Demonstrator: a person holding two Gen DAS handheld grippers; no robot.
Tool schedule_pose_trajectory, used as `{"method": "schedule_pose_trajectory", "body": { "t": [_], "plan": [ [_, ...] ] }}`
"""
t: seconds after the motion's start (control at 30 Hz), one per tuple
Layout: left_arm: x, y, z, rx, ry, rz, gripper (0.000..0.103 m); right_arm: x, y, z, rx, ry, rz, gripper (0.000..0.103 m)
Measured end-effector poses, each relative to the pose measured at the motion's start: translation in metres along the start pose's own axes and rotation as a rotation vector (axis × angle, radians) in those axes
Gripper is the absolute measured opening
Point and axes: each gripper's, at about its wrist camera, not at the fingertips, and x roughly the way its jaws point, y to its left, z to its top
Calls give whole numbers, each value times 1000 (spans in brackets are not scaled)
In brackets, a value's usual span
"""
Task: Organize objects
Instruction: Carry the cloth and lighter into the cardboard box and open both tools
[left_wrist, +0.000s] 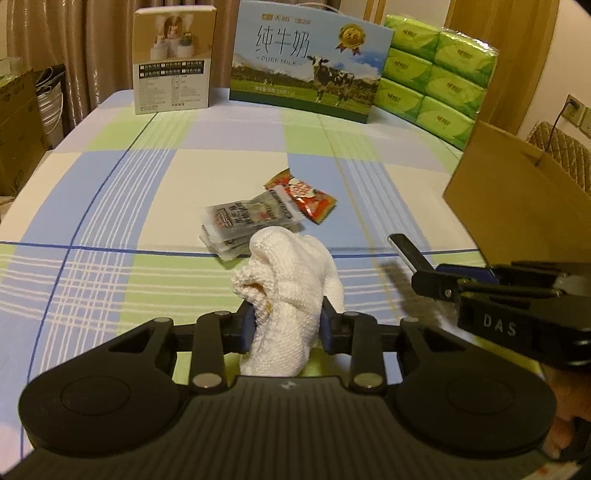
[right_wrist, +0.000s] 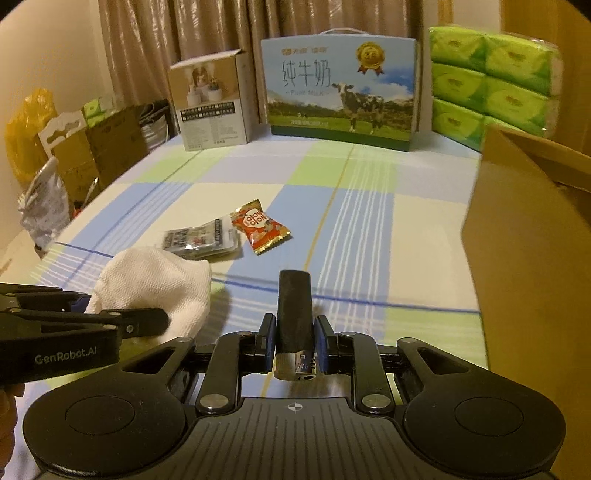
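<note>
Objects to be sorted sit on a bed covered with a checked sheet (right_wrist: 351, 206) in blue, green and cream squares. At the right edge stands an open brown cardboard box (right_wrist: 528, 266), its near wall filling that side of both views. Along the far end of the bed, in front of brown curtains (right_wrist: 177, 33), stand three things in a row: a stack of green tissue packs (right_wrist: 495, 85) on the right, a blue milk carton (right_wrist: 340, 85) with a cow printed on it in the middle, and a smaller beige box (right_wrist: 212, 107) on the left. More cardboard boxes and bags (right_wrist: 74, 147) are piled beyond the bed's left edge. Near the middle of the sheet lies a small pile of grey sachets (left_wrist: 247, 221), and just beside it, on its right, a red snack packet (left_wrist: 304, 197). The left tool (left_wrist: 288, 325) is clenched on a crumpled white cloth (left_wrist: 291, 280), which bulges up between its blue pads and hangs above the sheet, in front of the sachets. The right tool (right_wrist: 294, 343) is clamped on a black lighter (right_wrist: 293, 310) with a silver metal end, which stands upright between the pads, its black end pointing away from the camera. Both tools are side by side over the near part of the bed, the left one's black arm showing beside the cloth in the right wrist view.
</note>
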Motion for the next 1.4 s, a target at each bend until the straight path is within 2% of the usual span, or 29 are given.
{"method": "schedule_pose_trajectory", "body": {
  "t": [0.5,0.83,1.07,1.4],
  "plan": [
    [-127,-57,-21,-30,-51,4,28,-137,8,-15,66,-59,-5,19],
    [-194,-108,-37,29,-86,-23,28,-236,-2,-26,79,-146,-52,19],
    [-218,-143,-46,87,-94,-61,28,-282,-29,-39,119,-171,-120,19],
    [-225,-190,-47,159,-97,-120,28,-320,-69,-56,186,-199,-194,19]
  ]
}}
